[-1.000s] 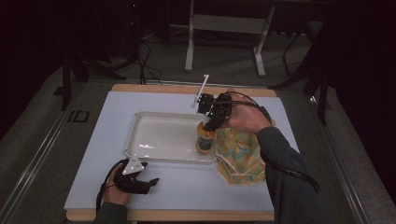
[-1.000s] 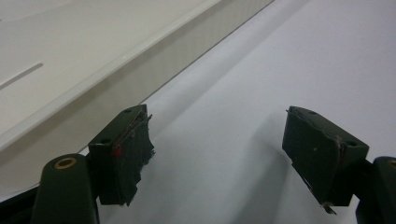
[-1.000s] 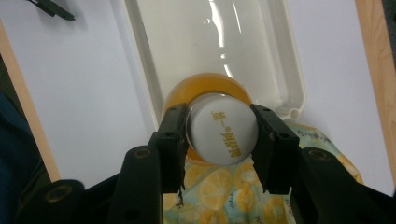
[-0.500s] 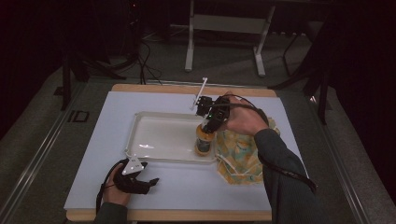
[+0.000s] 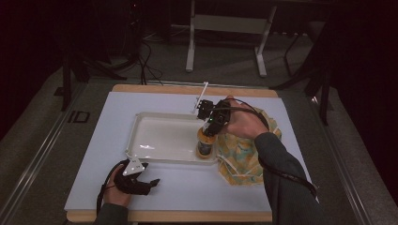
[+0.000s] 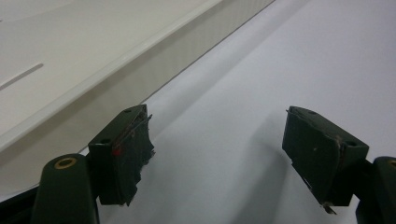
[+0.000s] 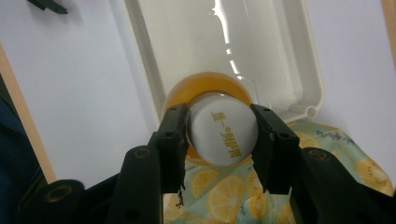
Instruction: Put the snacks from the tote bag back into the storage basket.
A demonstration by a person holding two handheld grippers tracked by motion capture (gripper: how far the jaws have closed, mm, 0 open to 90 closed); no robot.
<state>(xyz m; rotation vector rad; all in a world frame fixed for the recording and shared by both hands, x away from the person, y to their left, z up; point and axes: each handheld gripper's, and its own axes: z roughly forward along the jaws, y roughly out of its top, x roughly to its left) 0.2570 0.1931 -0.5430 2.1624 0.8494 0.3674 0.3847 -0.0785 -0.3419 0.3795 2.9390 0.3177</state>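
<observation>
**Orange bottle gripped by its cap over the tray's corner**

My right gripper [image 7: 218, 140] is clamped on the white cap [image 7: 222, 135] of a small bottle of orange drink [image 5: 205, 146], one jaw on each side of the cap. In the high view the bottle stands upright at the tray's near right corner, about five o'clock from the tray's middle; whether its base rests on the floor of the white tray [image 5: 162, 123] I cannot tell. At three o'clock from the bottle, just beside the tray's right edge, lies a lemon-print cloth [image 5: 241, 154] on the white table cover [image 5: 94, 154].

My left gripper [image 6: 219, 149] rests on the table at seven o'clock from the tray, well apart from the bottle. Its jaws stand wide, holding nothing, and the tray's outer wall runs just past them.
</observation>
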